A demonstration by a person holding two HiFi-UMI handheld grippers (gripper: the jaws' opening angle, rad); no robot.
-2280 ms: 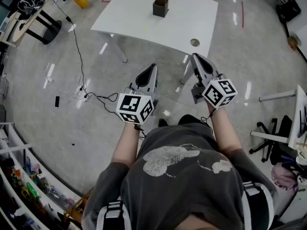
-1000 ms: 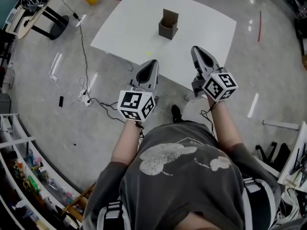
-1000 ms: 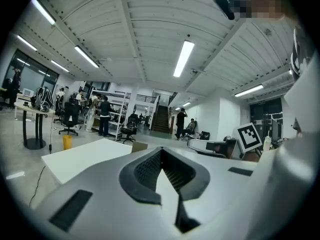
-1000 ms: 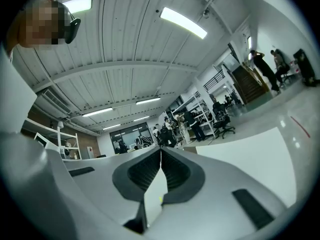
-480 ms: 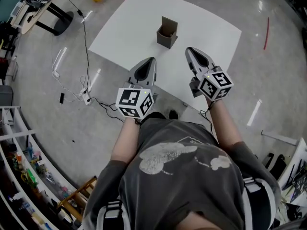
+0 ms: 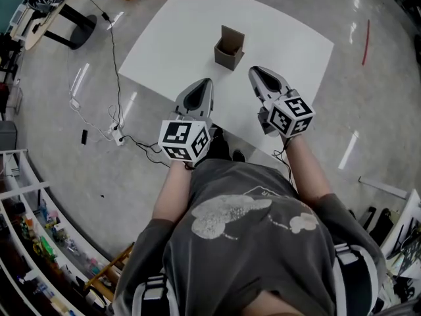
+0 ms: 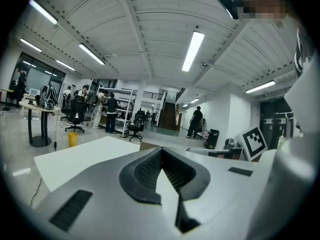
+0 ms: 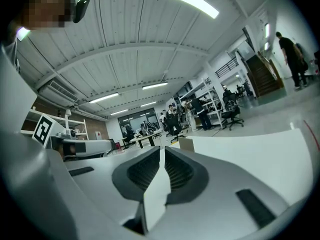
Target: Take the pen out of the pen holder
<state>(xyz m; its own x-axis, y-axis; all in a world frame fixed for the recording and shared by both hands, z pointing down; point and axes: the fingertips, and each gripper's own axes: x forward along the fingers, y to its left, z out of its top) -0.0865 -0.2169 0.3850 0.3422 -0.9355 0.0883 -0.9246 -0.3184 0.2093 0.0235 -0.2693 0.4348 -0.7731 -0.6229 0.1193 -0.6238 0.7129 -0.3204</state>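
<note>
**Change since the earlier frames:** both hand-held grippers were over bare floor, short of the table. They now reach across its near edge. The table and pen holder sit closer and larger in the head view.

**Left hand-held gripper** [image 6: 206, 82]: jaws closed tip to tip, with nothing between them. It is held about level on an outstretched forearm [image 6: 172, 189], with its marker cube [image 6: 184, 140] toward the person. The tip points across the table, near the holder and to its left.

**Right hand-held gripper** [image 6: 252, 71]: jaws closed, nothing held. It is tipped very slightly down, forearm extended. The tip is near the holder's right side and apart from it.

**Pen holder** [image 6: 229, 47]: a small brown box standing upright on the white table [image 6: 171, 38], mouth up, with the far wall taller than the near one. It stands between the two gripper tips and just beyond them, touching neither. Its top shows just past the closed jaws in the left gripper view [image 7: 146, 145] and in the right gripper view [image 8: 186, 144].

**Pen:** not made out in any view. The holder's inside is dark, so the pen's direction and long axis cannot be told.

**Floor** [image 6: 79, 176]: grey, with a cable [image 6: 112, 58] running beside the table.
</note>
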